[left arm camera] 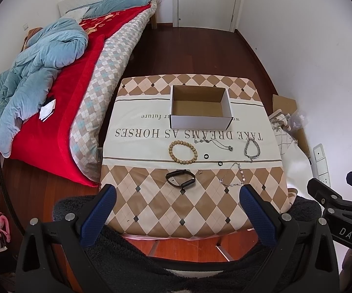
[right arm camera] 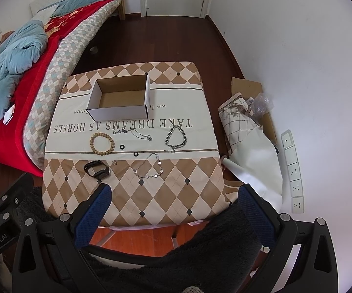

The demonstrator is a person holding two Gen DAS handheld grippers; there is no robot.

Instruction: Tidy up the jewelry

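Observation:
An empty white cardboard box (left arm camera: 200, 107) (right arm camera: 121, 101) stands at the far side of a cloth-covered table (left arm camera: 151, 207) (right arm camera: 176, 195). In front of it lie a wooden bead bracelet (left arm camera: 182, 151) (right arm camera: 102, 141), a thin pendant necklace (left arm camera: 215, 144) (right arm camera: 134, 133), a silver chain bracelet (left arm camera: 252, 149) (right arm camera: 176, 136), two small black rings (left arm camera: 207, 156) (right arm camera: 122, 147), a disc-link bracelet (left arm camera: 233, 175) (right arm camera: 151, 167) and a black band (left arm camera: 181, 180) (right arm camera: 96, 168). My left gripper (left arm camera: 177, 195) and right gripper (right arm camera: 173, 195) are open and empty, held over the table's near edge.
A bed (left arm camera: 85, 78) with a red blanket and blue quilt runs along the left. A folded cloth and cardboard (right arm camera: 246, 127) lie on the floor at the right by a white power strip (right arm camera: 293, 171). A dark fuzzy seat (right arm camera: 200, 256) is below the grippers.

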